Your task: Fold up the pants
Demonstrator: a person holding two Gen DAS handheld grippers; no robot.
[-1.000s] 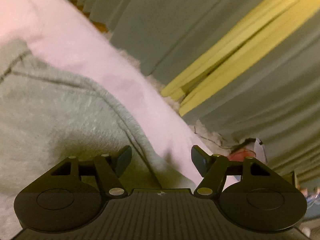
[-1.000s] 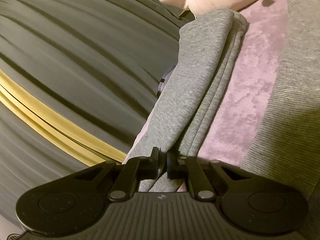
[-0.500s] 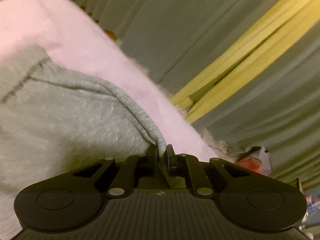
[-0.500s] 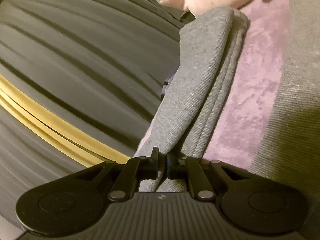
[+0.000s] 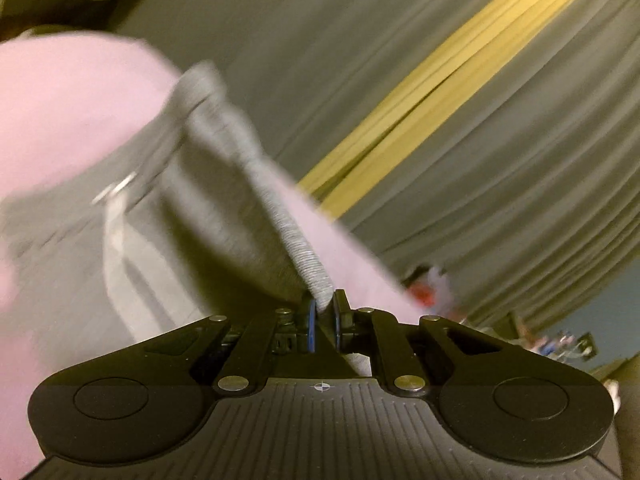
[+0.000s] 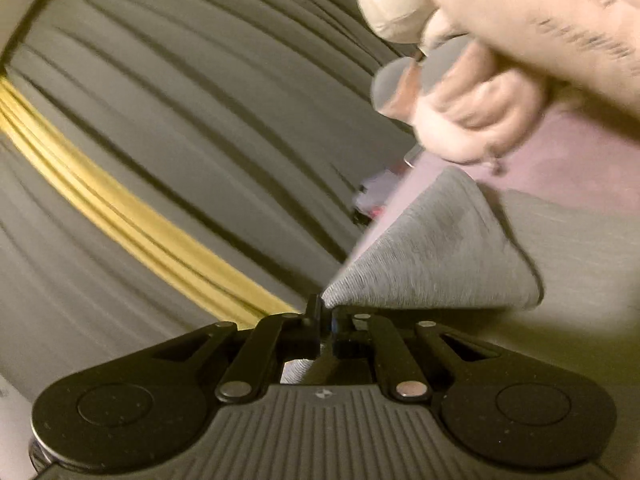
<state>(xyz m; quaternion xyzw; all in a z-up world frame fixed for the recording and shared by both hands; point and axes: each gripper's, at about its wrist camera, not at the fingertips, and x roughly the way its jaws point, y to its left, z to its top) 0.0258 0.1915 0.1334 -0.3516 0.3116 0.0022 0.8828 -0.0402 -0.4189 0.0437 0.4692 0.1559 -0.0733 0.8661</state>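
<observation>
The pants point(image 5: 224, 216), grey ribbed knit, lie over a pink plush cover point(image 5: 68, 92) in the left half of the left wrist view, with one raised edge running from upper centre down to the bottom centre of the frame. There the left gripper point(image 5: 323, 312) is clenched on that ribbed edge, the fabric pinched between its blue-faced pads. In the right wrist view the same garment fills the lower right, drawn into a taut cone whose tip ends at bottom centre, where the right gripper point(image 6: 326, 314) is clamped on a corner of it. Judged from the drape, the cloth is light, soft and limp; it has no stiffness of its own and will sag between the two holds unless kept under tension. The knit looks stretchy, so a hard pull is likely to distort it. The ribbed band and the corners offer the soundest purchase, since thicker folded layers are less likely to slip from narrow pads. A pale strip with a small metal-looking end point(image 5: 120, 188) lies on the fabric at centre left; probably a drawstring, too blurred to confirm. A gloved hand point(image 6: 480, 112) occupies the upper right of the right wrist view; dark printed lettering on its sleeve point(image 6: 580, 8) is smeared by motion and unreadable. No brand or label is legible on the pants.
</observation>
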